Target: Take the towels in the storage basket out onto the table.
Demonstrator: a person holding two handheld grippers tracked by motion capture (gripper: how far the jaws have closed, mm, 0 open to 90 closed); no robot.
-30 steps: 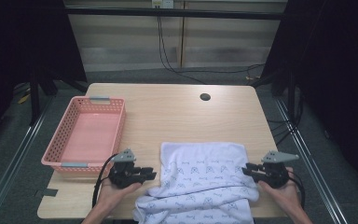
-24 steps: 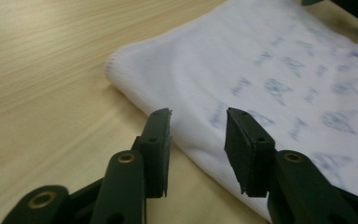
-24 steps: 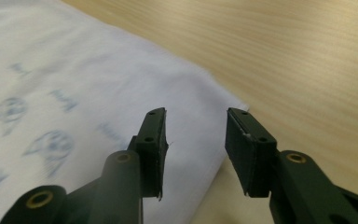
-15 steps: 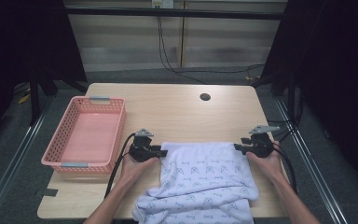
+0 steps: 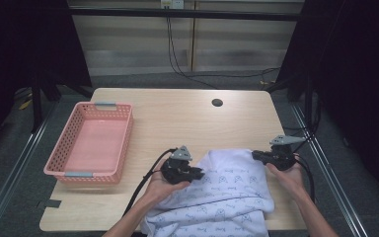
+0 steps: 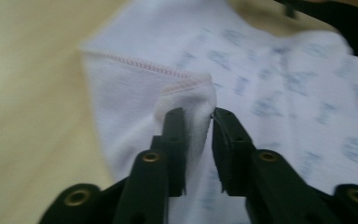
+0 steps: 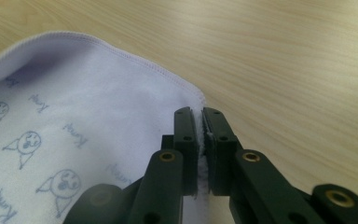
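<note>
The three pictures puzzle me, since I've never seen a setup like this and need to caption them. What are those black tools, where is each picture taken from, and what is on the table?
No robot here: a person sits at a wooden table and holds a hand tool in each hand, each with two black jaws that pinch like tongs. The wide picture comes from a fixed camera above, looking down; the forearms enter from the bottom. There the left gripper and the right gripper sit at opposite sides of a white cloth printed with small blue figures.

The two close-ups come from cameras riding on the tools, looking along their jaws. In the left gripper view the jaws pinch a bunched fold near the cloth's stitched hem; in the right gripper view they are clamped on its edge near a corner.

An empty pink basket also stands on the table, to the left.
</note>
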